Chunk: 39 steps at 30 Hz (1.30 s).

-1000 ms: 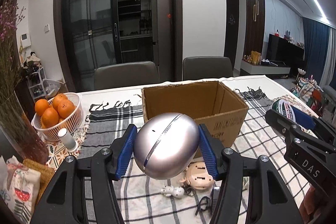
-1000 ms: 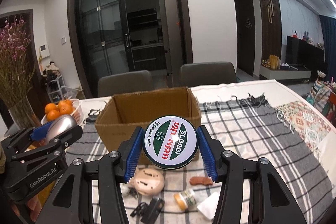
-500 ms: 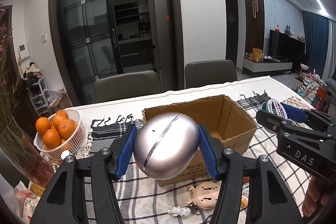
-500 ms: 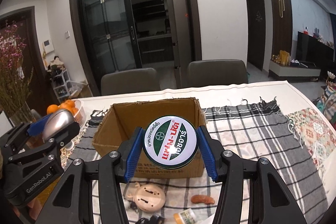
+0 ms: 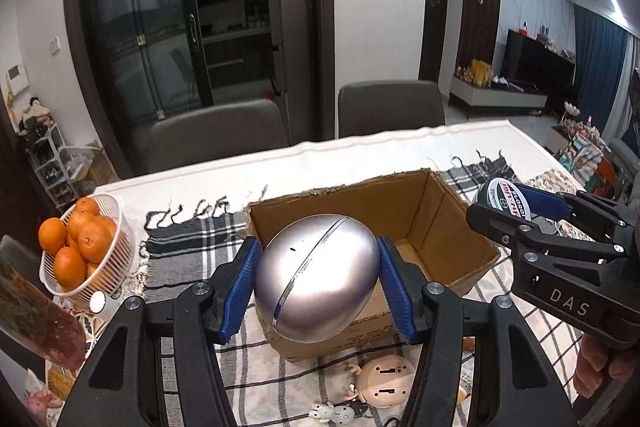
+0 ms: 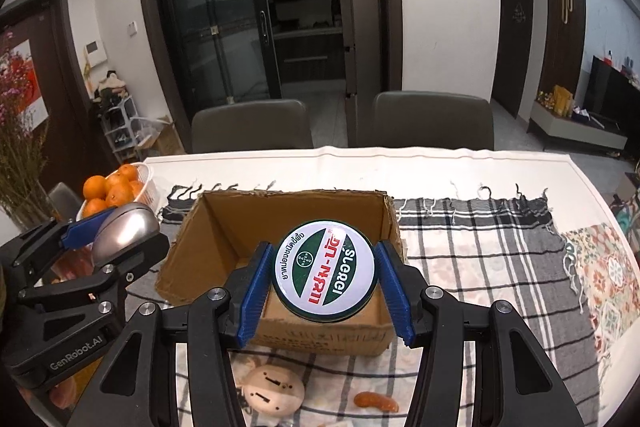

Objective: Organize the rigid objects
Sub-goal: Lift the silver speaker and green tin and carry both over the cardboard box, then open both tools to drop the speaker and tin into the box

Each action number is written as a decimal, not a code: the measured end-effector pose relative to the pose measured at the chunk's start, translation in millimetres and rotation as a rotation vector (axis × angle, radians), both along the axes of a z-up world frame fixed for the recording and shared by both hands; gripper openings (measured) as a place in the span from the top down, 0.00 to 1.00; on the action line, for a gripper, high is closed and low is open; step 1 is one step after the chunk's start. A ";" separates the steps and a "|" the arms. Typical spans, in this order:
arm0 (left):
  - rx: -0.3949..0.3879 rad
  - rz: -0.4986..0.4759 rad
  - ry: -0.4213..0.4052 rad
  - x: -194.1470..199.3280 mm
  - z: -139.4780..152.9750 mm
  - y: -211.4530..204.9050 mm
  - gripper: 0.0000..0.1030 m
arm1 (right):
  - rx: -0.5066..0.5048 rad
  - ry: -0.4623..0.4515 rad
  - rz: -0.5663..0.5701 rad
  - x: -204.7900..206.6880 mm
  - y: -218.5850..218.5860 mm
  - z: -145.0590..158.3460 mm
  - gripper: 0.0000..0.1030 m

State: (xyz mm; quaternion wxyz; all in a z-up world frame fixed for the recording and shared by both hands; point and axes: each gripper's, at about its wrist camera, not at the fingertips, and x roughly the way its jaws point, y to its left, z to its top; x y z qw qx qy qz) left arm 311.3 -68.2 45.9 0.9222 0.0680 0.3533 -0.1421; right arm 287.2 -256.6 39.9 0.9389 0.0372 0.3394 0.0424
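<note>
"DAS" on the right gripper (image 5: 502, 203), "GenRobot.AI" on the left gripper (image 6: 116, 233), "BAYER" on the round tin (image 6: 324, 277).

Counting what is showing on and around the table

One open cardboard box (image 6: 280, 227) is sitting on one checked cloth (image 6: 472, 239); one silver egg-shaped case (image 5: 316, 275) and one round green-and-white tin (image 6: 324, 275) are being held, one in each of two grippers. One white basket (image 5: 116, 239) is holding at least six oranges (image 5: 68, 247) at the table's left edge. Two grey chairs (image 6: 432, 119) are standing at the far edge. One peach figurine (image 6: 272, 391) and one orange piece (image 6: 376, 401) are lying near the front edge.
</note>
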 end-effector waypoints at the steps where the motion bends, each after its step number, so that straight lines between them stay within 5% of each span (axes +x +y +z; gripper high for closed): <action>1: 0.000 -0.006 0.015 4.6 -1.2 -1.0 0.44 | -0.003 0.014 0.004 4.6 0.1 -0.6 0.49; 19: 0.083 -0.006 0.240 64.7 -47.9 -12.5 0.44 | -0.033 0.313 0.091 71.1 -0.4 -50.1 0.49; 26: 0.101 -0.005 0.313 75.7 -66.5 -18.3 0.44 | -0.080 0.362 0.107 78.9 2.7 -63.9 0.49; 39: 0.113 0.010 0.239 56.6 -53.7 -18.5 0.37 | -0.114 0.341 0.119 68.5 1.3 -57.1 0.46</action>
